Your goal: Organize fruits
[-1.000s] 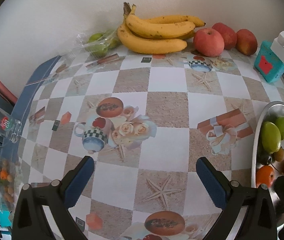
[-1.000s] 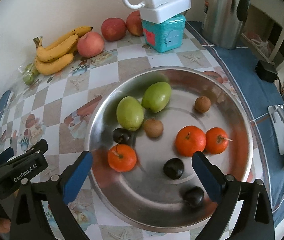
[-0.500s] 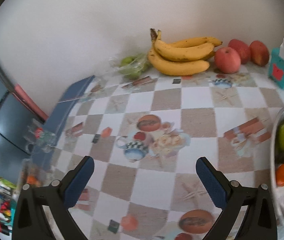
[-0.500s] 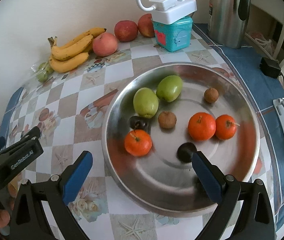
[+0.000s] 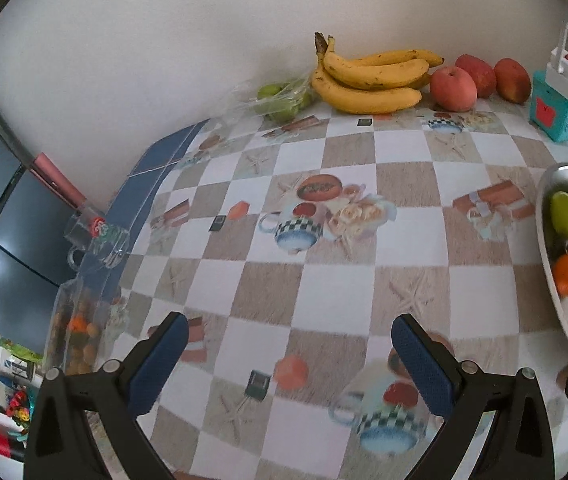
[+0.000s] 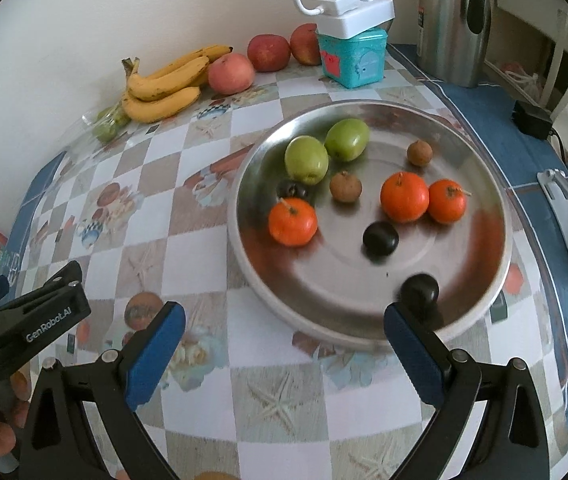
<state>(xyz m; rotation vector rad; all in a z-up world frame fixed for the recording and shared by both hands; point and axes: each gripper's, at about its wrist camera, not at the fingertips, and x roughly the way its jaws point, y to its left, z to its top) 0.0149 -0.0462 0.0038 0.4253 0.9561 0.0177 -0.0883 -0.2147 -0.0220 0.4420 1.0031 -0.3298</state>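
Note:
A round metal tray (image 6: 483, 248) holds two green fruits (image 6: 306, 159), three oranges (image 6: 404, 196), two small brown fruits (image 6: 345, 187) and dark plums (image 6: 380, 239). Against the wall lie a banana bunch (image 6: 164, 88) and three red apples (image 6: 231, 73). My right gripper (image 6: 284, 332) is open over the tablecloth just before the tray's near rim. My left gripper (image 5: 289, 354) is open above the checked tablecloth, left of the tray (image 5: 547, 248). From the left wrist the bananas (image 5: 367, 80) and apples (image 5: 452, 88) show far back. Nothing is held.
A teal box (image 6: 353, 58) with a white power strip (image 6: 353, 14) stands behind the tray, a steel kettle (image 6: 455, 20) to its right. A bag of green fruit (image 5: 280, 96) lies left of the bananas. A glass mug (image 5: 98, 236) and clear container (image 5: 78, 328) sit at the table's left edge.
Both grippers have drawn back toward the near side of the table. The right one has left the tray, which now lies ahead of its fingers. Both stay open.

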